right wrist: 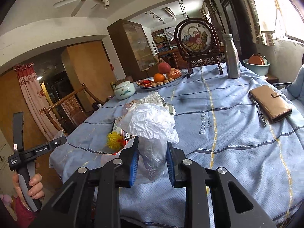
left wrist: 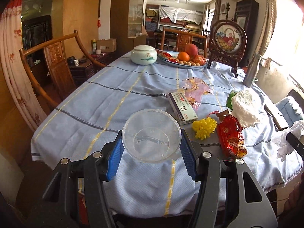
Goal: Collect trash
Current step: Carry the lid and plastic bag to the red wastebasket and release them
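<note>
Two grippers are both carrying rubbish at the near edge of the table (left wrist: 79, 102). The left gripper (left wrist: 152, 148) is clamping a clear plastic bowl (left wrist: 151, 135) between its blue pads, holding it tilted just above the blue cloth. The right gripper (right wrist: 153, 159) is pinching a clear plastic wrapper with crumpled white paper (right wrist: 150, 121) bunched above its fingers.

Several pieces of litter are lying to the right of the bowl: a small printed box (left wrist: 182, 107), a yellow spiky thing (left wrist: 204, 127) just beside it, a red snack packet (left wrist: 230, 138) and a pink clear wrapper (left wrist: 195, 89) farther off. At the far end a fruit plate (left wrist: 182, 60), a lidded jar (left wrist: 143, 54), a framed round screen (left wrist: 229, 38) and a metal bottle (right wrist: 232, 57) are standing; a tan wallet (right wrist: 270, 103) is lying at the right. Those look like keepers, not trash.

My guess is the gathering step is midway: two items are picked up and several are waiting. No bin or bag is showing in either view, so the next move probably calls for carrying both loads off the table to wherever the trash goes, keeping the bowl's thin rim from slipping out.
</note>
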Available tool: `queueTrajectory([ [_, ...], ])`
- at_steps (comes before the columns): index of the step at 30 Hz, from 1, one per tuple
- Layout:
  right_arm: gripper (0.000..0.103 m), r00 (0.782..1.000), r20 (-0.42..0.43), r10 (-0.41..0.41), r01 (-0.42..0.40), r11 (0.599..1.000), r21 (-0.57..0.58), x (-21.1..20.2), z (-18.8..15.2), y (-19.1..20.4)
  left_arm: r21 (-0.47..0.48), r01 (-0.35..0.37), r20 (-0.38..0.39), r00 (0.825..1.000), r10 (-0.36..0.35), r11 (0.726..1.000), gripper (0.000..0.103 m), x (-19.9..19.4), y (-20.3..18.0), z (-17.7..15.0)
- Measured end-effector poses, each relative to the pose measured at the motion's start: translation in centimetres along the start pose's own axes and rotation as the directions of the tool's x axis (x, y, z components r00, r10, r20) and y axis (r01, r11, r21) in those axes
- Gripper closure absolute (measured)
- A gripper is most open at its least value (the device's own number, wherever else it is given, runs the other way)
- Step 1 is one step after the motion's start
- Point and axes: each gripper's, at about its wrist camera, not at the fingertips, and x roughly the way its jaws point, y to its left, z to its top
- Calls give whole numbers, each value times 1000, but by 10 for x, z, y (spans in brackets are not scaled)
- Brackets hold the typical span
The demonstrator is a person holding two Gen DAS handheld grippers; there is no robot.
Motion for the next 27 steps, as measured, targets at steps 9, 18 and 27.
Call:
queueTrajectory([
  [9, 77, 998, 48, 46, -43, 997, -63, -29, 5, 39, -29, -30, 81, 996, 32, 999, 46, -51, 30, -9],
  [18, 77, 994, 44, 105, -98, 985, -141, -39, 5, 91, -85, -80, 96, 992, 88, 993, 46, -80, 79, -31],
  [27, 77, 980, -58, 191, -199, 956, -216, -12, -8, 158, -120, -186, 14, 982, 189, 975, 46, -69, 139, -73],
])
